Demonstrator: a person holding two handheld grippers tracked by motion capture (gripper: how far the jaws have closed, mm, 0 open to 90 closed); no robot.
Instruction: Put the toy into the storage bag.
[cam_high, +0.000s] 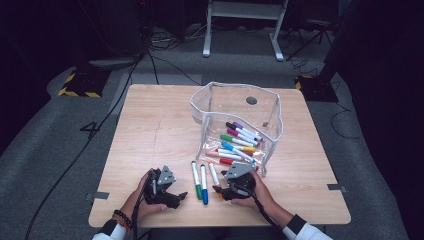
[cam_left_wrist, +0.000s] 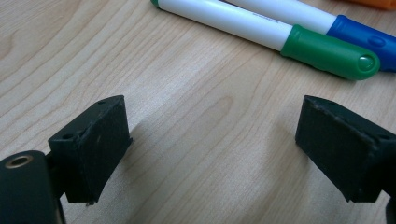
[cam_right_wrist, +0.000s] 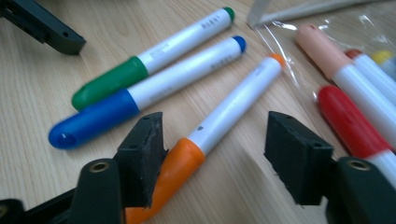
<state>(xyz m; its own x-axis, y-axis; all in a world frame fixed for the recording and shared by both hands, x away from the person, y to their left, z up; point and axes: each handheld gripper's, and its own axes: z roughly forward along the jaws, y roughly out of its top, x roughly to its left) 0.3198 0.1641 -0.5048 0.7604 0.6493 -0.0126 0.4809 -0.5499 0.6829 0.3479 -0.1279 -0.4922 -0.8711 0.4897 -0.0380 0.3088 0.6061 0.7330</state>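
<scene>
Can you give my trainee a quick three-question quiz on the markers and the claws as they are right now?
1. True or false: the right claw has both pads pressed onto the orange-capped white marker.
2. Which marker lies nearest the open left claw? A) the green-capped white marker B) the red-capped one C) the purple-capped one
3. Where do most of the markers lie: on the bare wooden table or in the clear plastic bag?

Key
1. False: the orange cap sits against one pad, while the other pad stands clear.
2. A; the blue-capped white marker lies just beyond it.
3. In the bag.
</scene>
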